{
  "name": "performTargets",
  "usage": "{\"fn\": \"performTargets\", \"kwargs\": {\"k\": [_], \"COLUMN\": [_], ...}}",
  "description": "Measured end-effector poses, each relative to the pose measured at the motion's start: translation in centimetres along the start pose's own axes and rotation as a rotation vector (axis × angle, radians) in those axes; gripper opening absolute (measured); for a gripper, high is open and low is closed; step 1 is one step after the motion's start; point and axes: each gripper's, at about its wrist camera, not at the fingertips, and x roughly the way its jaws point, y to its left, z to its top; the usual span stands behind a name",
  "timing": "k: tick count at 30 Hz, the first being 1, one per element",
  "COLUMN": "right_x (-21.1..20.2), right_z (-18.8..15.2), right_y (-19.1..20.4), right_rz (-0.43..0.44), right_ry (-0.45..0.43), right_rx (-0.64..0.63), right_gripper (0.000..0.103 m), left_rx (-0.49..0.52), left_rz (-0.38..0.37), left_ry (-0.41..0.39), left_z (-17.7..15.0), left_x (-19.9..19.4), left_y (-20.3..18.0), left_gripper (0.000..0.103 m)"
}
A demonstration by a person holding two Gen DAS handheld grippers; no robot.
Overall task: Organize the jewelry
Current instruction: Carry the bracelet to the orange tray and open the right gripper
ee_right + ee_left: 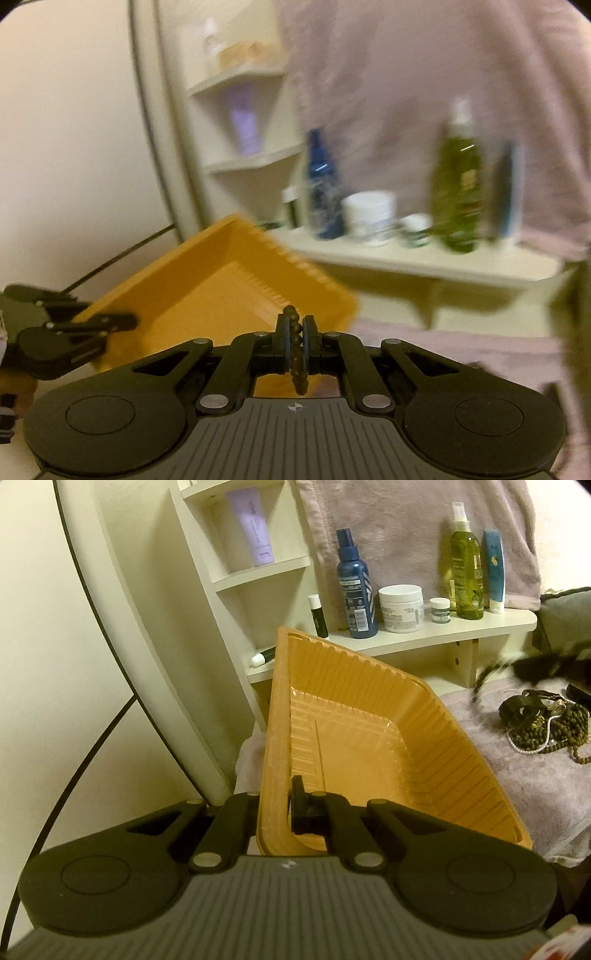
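From your left wrist, your left gripper [273, 812] is clamped on the near rim of the orange tray [369, 746], one finger outside the wall and one inside; the tray is tilted up off the surface, and what shows of its floor is bare. The jewelry pile [543, 723], dark beads tangled with a pale pearl strand, lies on the towel-covered surface [517, 786] well to the right of the tray; a dark blur [535, 664] above the pile looks like your other gripper, though it is too smeared to be sure. Toiletry bottles [356, 587] stand on the shelf [443, 631] behind, clear of the work.

From your right wrist, your right gripper [294, 339] is closed on a dark bead strand [295, 350], the beads running up between the pads and hanging below them; the tray [221, 291] sits just ahead and to the left, with your left gripper [110, 319] on its edge; the whole view is motion-blurred.

You seem to be on the first transfer, strand in hand and tray presented; the next move calls for bringing the beads over the tray's hollow, not its rim; lower before you release so the strand pools inside, and keep the tray steady, levelled enough that the beads do not slide out.
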Motion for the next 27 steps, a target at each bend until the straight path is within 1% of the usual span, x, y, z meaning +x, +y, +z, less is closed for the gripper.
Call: {"fn": "performTargets", "kwargs": {"k": [7, 9, 11, 13, 15, 16, 19, 23, 25, 27], "right_x": [4.7, 5.4, 5.5, 5.3, 4.0, 3.4, 1.2, -2.1, -3.3, -4.0], "right_z": [-2.7, -3.5, -3.9, -4.2, -4.3, -4.3, -4.3, -5.2, -6.2, -7.2], "right_y": [2.7, 3.0, 2.9, 3.0, 2.6, 2.4, 0.9, -2.3, -4.0, -5.8], "right_rz": [0.063, 0.073, 0.077, 0.068, 0.059, 0.05, -0.02, -0.18, -0.273, -0.34], "right_ry": [0.114, 0.144, 0.153, 0.153, 0.126, 0.108, 0.058, 0.009, 0.013, 0.04], "right_rx": [0.014, 0.034, 0.055, 0.063, 0.082, 0.093, 0.115, 0.162, 0.168, 0.175], "right_gripper": [0.007, 0.007, 0.007, 0.016, 0.047, 0.05, 0.05, 0.05, 0.05, 0.05], "left_rx": [-0.002, -0.004, -0.005, -0.005, -0.008, -0.009, -0.015, -0.018, -0.017, -0.018], "left_rz": [-0.003, -0.004, -0.004, -0.002, -0.002, -0.001, -0.001, -0.001, -0.001, -0.001], "left_ry": [-0.006, -0.005, -0.004, -0.002, 0.0, 0.0, 0.003, 0.007, 0.007, 0.007], "left_z": [0.0, 0.0, -0.1, -0.1, 0.0, 0.0, 0.0, -0.1, -0.1, -0.1], "left_x": [0.0, 0.0, -0.1, -0.1, -0.1, -0.1, 0.0, -0.1, -0.1, -0.1], "left_y": [0.0, 0.0, 0.0, 0.0, 0.0, 0.0, 0.0, 0.0, 0.0, 0.1], "left_gripper": [0.003, 0.003, 0.003, 0.003, 0.003, 0.003, 0.003, 0.003, 0.003, 0.003]}}
